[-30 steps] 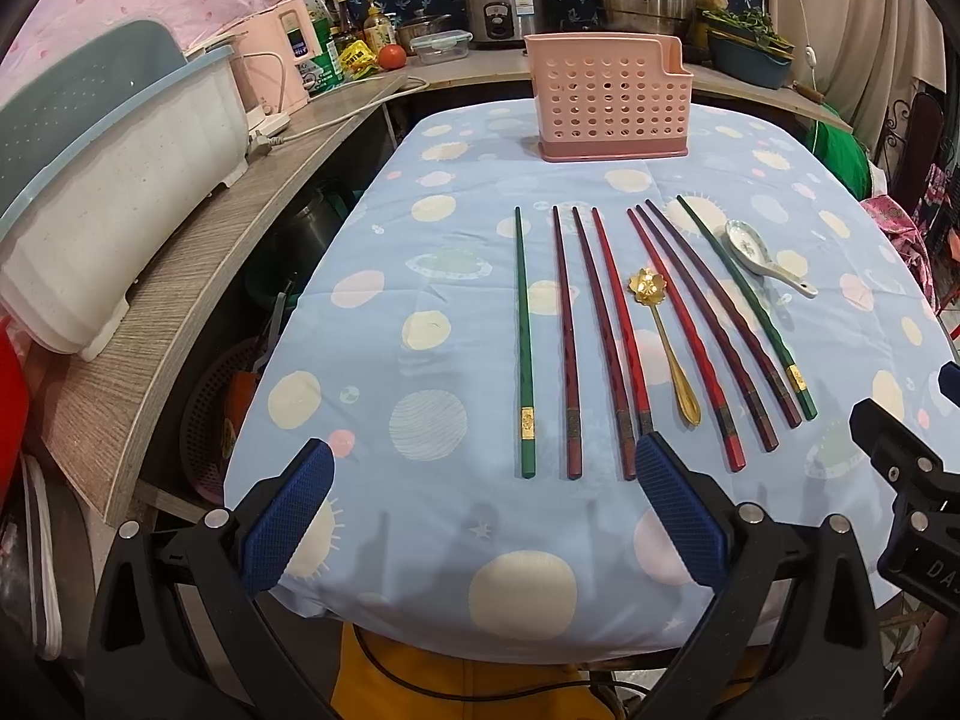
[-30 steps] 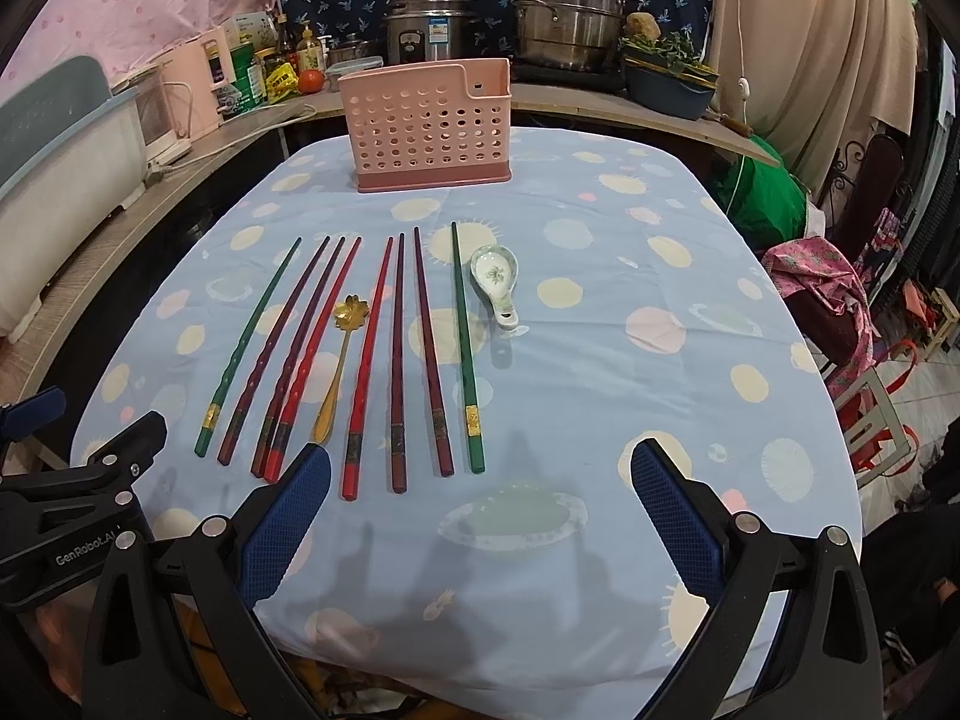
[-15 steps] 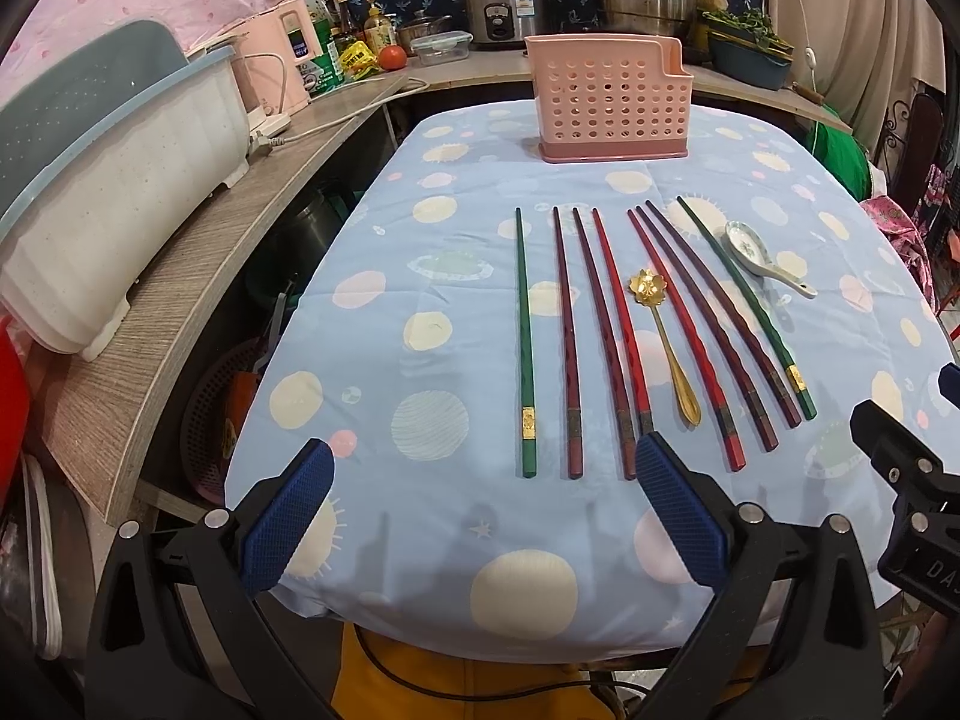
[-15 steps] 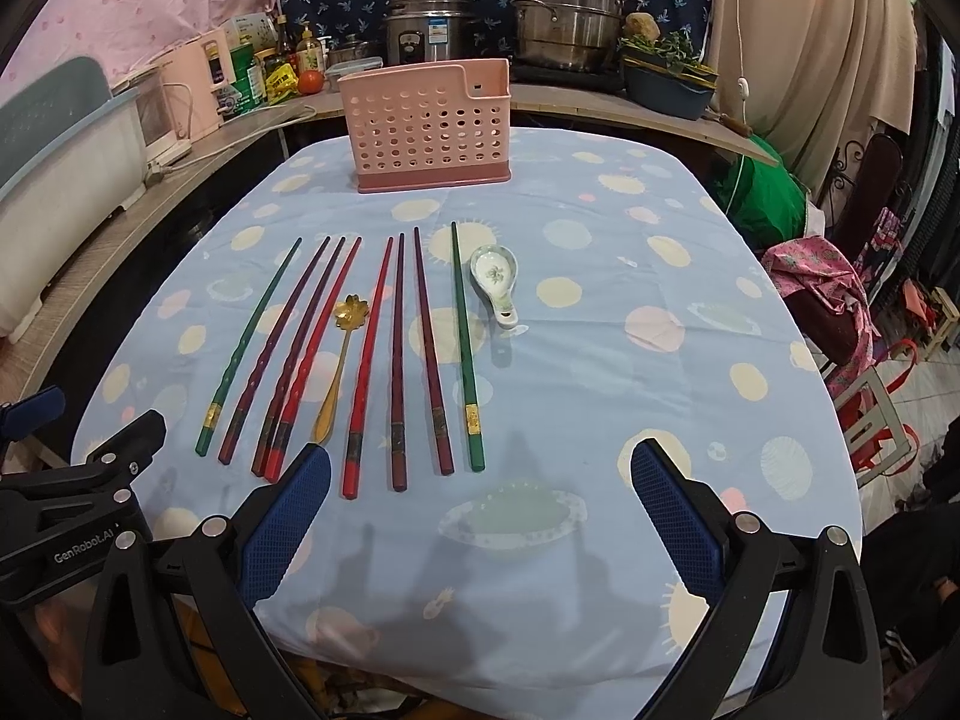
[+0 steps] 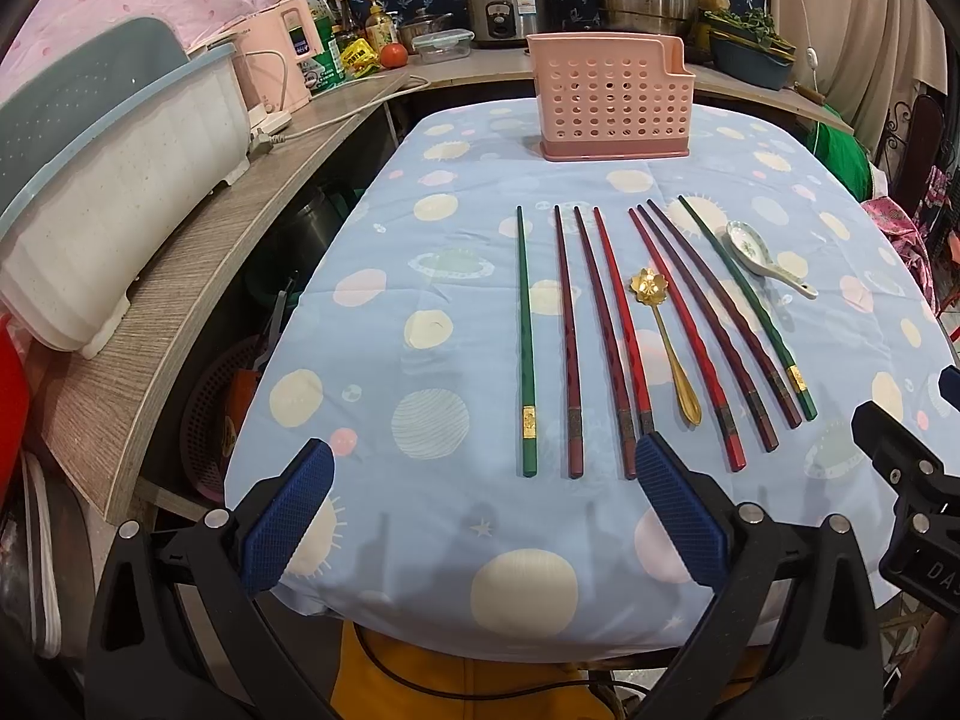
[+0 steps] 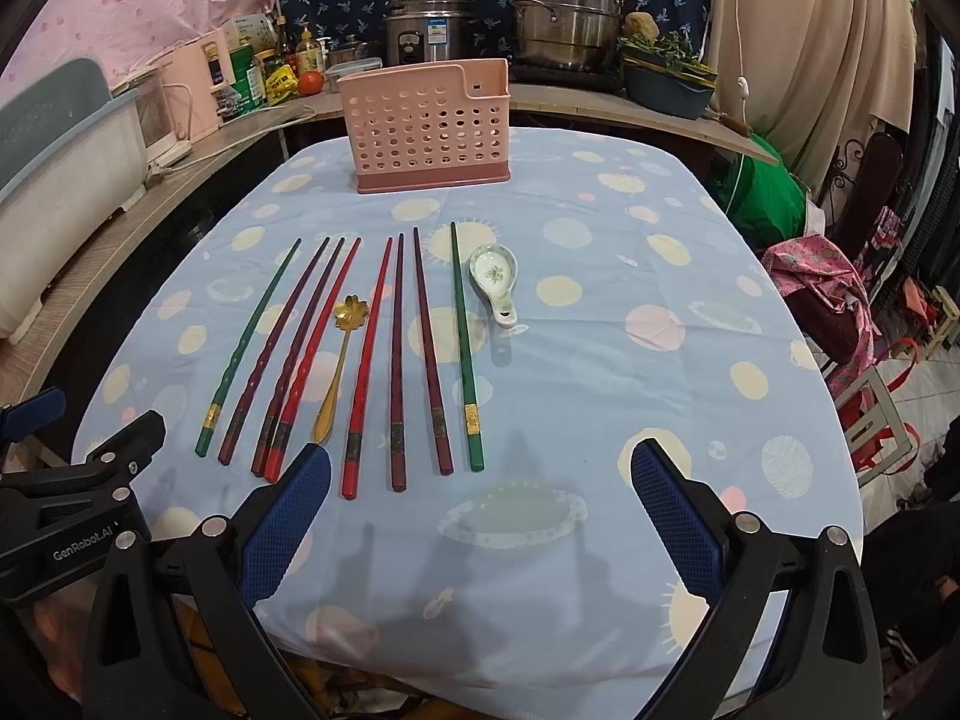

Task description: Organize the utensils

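Observation:
Several long chopsticks lie side by side on the spotted blue tablecloth (image 5: 372,432): a green chopstick (image 5: 526,342) at the left, dark red ones (image 5: 567,342) in the middle, another green chopstick (image 6: 463,348) at the right. A gold flower-shaped spoon (image 5: 666,336) (image 6: 337,354) lies among them. A white ceramic spoon (image 5: 765,258) (image 6: 495,279) lies to the right. A pink perforated holder (image 5: 612,99) (image 6: 429,123) stands upright at the far end. My left gripper (image 5: 480,516) and right gripper (image 6: 480,519) hover open over the near table edge, holding nothing.
A wooden counter (image 5: 198,276) curves along the left with a white dish rack (image 5: 102,180), a pink appliance and bottles. Pots and a rice cooker (image 6: 429,30) stand behind the holder. A chair with pink cloth (image 6: 828,288) sits at the right.

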The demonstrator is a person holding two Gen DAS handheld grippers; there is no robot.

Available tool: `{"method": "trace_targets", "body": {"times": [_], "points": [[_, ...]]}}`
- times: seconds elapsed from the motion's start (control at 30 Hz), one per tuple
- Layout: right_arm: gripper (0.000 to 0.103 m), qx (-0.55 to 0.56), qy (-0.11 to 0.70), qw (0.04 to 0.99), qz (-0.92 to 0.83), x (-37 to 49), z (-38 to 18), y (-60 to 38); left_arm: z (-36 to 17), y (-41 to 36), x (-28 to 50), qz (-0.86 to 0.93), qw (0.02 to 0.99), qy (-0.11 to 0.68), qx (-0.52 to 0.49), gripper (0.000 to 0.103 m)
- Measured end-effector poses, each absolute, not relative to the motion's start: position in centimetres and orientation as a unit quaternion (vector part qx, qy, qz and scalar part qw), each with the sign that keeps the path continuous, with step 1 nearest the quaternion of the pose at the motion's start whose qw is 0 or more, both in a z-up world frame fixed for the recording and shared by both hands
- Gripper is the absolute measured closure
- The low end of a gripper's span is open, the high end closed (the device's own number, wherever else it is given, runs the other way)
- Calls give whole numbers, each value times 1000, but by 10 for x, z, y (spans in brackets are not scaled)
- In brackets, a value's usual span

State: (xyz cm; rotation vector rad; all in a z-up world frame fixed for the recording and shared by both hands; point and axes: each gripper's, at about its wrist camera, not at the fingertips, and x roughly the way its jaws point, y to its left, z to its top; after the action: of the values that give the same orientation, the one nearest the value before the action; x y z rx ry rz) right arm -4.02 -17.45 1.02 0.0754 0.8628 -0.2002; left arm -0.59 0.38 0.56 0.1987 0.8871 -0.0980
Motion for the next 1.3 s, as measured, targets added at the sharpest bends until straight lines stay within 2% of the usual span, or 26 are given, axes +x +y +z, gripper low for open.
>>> {"method": "trace_targets", "body": {"times": [1.3], "points": [[7,42,419,902,-97,-38,10,-177,4,-1,-3,-48,896,431,97,7]]}}
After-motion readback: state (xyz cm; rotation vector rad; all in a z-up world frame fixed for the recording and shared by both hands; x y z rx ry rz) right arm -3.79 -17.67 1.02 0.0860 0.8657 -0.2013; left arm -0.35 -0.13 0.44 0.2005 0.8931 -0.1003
